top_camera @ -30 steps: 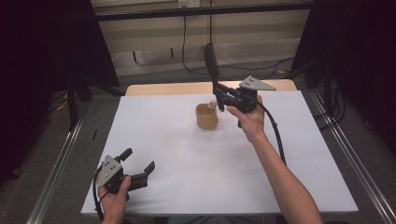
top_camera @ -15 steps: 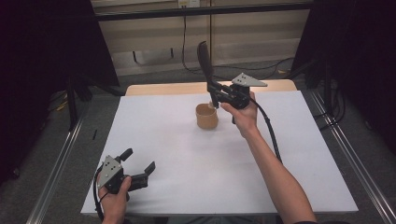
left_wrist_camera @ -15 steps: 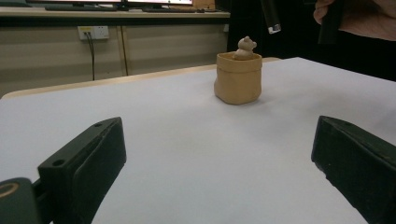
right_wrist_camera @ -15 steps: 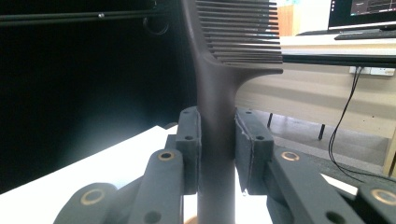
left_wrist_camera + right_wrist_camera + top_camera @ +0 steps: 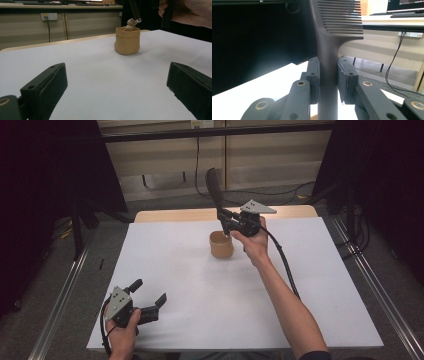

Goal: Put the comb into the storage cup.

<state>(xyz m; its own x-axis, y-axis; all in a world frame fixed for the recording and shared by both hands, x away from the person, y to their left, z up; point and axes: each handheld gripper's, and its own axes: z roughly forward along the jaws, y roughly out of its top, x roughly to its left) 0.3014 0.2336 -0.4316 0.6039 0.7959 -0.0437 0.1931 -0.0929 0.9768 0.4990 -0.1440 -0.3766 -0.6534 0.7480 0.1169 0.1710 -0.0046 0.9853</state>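
Black plastic is the material of the comb (image 5: 329, 37) that the right gripper (image 5: 227, 220) holds: in the right gripper view its two jaws press on the handle from both sides, and the toothed part stands above them at the top centre of the frame, teeth pointing to the right. In the high view this gripper is a little above the middle of the frame, and the comb (image 5: 214, 190) rises from it toward the upper left, tilted, over the far edge of the table. Just below the jaws stands a small tan pot (image 5: 221, 245) on the white table cover (image 5: 200, 285); the lower end of the comb handle is over the mouth of the pot, and I cannot tell whether it touches it. In the left gripper view the same pot (image 5: 127, 41) is seen in the upper middle of the frame, soft-looking like a little sack, with a small tan lump on top of it and the end of the handle just beside that lump. The left gripper (image 5: 150, 302) is in the lower left of the high view, low over the cover near its front edge, well apart from the pot. Its jaws stand wide, with nothing between them.
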